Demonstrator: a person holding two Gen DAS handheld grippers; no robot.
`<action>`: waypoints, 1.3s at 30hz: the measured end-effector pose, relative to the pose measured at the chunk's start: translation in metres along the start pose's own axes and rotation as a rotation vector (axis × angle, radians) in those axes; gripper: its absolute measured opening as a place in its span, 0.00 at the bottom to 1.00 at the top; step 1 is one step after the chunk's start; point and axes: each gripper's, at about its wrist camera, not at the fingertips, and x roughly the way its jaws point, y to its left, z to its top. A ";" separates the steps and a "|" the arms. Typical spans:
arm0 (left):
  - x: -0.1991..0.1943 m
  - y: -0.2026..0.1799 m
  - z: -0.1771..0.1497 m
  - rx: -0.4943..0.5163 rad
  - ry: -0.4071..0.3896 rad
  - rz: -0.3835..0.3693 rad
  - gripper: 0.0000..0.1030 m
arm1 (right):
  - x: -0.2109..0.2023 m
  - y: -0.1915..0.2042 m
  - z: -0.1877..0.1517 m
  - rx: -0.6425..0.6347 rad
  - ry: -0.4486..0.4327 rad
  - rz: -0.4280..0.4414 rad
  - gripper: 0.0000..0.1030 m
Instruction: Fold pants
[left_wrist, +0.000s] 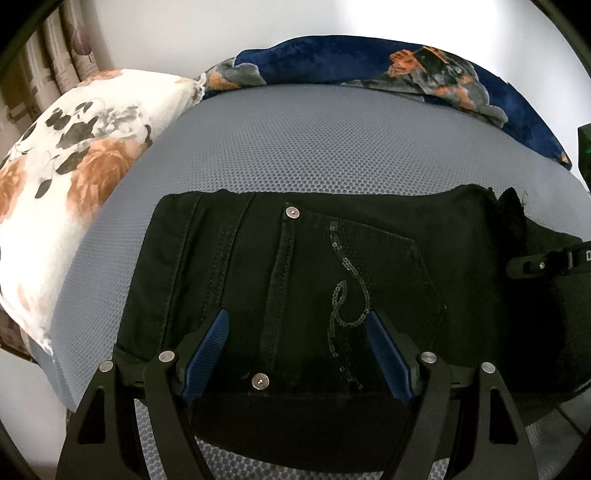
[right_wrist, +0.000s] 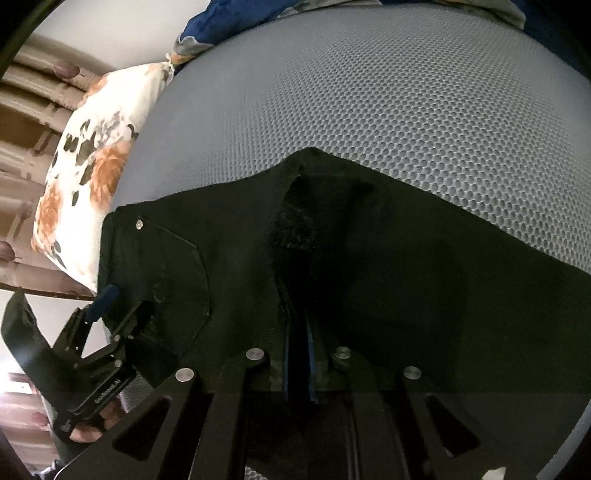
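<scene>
Black pants (left_wrist: 314, 266) lie folded on a grey mesh mattress (left_wrist: 314, 147), back pocket with sequin swirl facing up. My left gripper (left_wrist: 297, 332) is open, its blue pads (left_wrist: 210, 347) spread over the near edge of the pants by the pocket. It also shows at the left of the right wrist view (right_wrist: 110, 306). In the right wrist view the pants (right_wrist: 406, 277) fill the lower half. My right gripper (right_wrist: 298, 354) is shut on a raised fold of the pants, which tents up toward a peak. The right gripper shows at the right edge of the left wrist view (left_wrist: 546, 262).
A white pillow with orange flowers (left_wrist: 74, 177) lies at the left of the mattress. A navy blanket with orange and grey print (left_wrist: 388, 70) is bunched along the far edge. A curtain (left_wrist: 55, 55) hangs at far left.
</scene>
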 end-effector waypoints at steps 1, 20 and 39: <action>0.000 0.000 0.000 -0.001 -0.001 0.002 0.75 | 0.001 0.002 0.000 -0.008 -0.002 -0.003 0.09; -0.023 -0.010 0.006 0.007 -0.034 -0.057 0.75 | -0.028 0.015 -0.005 -0.081 -0.094 0.023 0.32; 0.018 -0.097 -0.006 0.219 0.101 -0.036 0.75 | -0.028 -0.035 0.019 -0.014 -0.150 -0.081 0.31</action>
